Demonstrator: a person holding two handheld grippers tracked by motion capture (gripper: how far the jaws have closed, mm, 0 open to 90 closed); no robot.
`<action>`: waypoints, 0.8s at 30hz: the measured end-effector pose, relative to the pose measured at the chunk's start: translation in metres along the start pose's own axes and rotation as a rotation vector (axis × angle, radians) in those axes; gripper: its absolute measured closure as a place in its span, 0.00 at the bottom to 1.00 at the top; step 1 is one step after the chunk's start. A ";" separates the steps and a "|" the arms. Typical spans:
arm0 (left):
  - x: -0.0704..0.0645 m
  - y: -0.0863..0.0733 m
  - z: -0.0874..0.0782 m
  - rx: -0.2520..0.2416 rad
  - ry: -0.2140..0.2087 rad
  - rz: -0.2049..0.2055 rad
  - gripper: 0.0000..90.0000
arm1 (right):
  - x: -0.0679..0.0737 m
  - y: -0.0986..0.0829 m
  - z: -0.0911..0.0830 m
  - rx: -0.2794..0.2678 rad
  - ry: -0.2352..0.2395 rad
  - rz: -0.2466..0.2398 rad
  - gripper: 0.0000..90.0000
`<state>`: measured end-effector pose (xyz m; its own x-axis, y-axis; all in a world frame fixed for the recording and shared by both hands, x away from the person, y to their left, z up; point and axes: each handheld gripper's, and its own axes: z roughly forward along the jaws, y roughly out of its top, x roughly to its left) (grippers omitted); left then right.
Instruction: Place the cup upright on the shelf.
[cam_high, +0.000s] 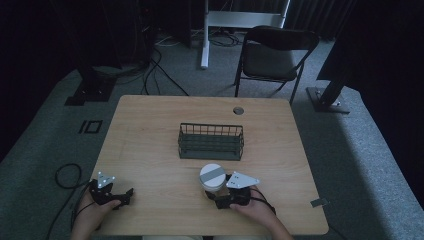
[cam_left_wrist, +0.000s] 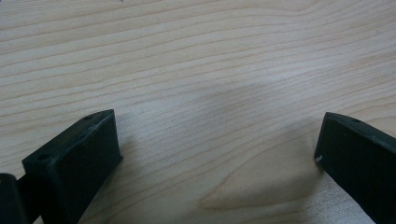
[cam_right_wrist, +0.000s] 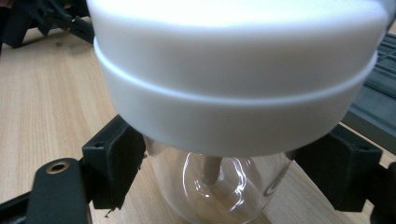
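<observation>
The jar (cam_high: 212, 177), clear glass under a white lid, stands low in the frame, right of centre, just below the basket (cam_high: 211, 141); the right gripper (cam_high: 223, 194) has its jaws clamped on the glass body beneath the lid; the left gripper (cam_high: 122, 196), lower left, holds its jaws wide apart over bare table (cam_high: 150, 125).

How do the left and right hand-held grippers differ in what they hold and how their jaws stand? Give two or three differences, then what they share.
The right hand-held gripper clasps a clear jar below its white lid; the left hand-held gripper holds nothing. The right jaws press the jar's glass; the left jaws stand wide apart over bare table. The right sits near the wire basket; the left sits farther off. Both are black and low over the table.
</observation>
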<state>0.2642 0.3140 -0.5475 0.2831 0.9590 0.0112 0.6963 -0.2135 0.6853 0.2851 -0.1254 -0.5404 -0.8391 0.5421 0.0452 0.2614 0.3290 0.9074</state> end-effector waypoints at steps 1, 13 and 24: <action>0.000 0.000 0.000 0.000 0.000 0.000 0.00 | 0.000 0.000 0.000 -0.001 -0.001 -0.001 0.21; 0.000 0.000 0.000 -0.001 0.000 -0.001 0.00 | -0.006 0.012 -0.011 -0.049 -0.028 0.002 0.21; 0.000 0.000 0.000 0.000 0.000 0.000 0.00 | -0.018 0.042 -0.024 -0.100 -0.089 0.003 0.21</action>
<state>0.2642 0.3140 -0.5475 0.2832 0.9590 0.0116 0.6963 -0.2139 0.6851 0.2996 -0.1401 -0.4933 -0.7913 0.6113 0.0149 0.2114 0.2506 0.9447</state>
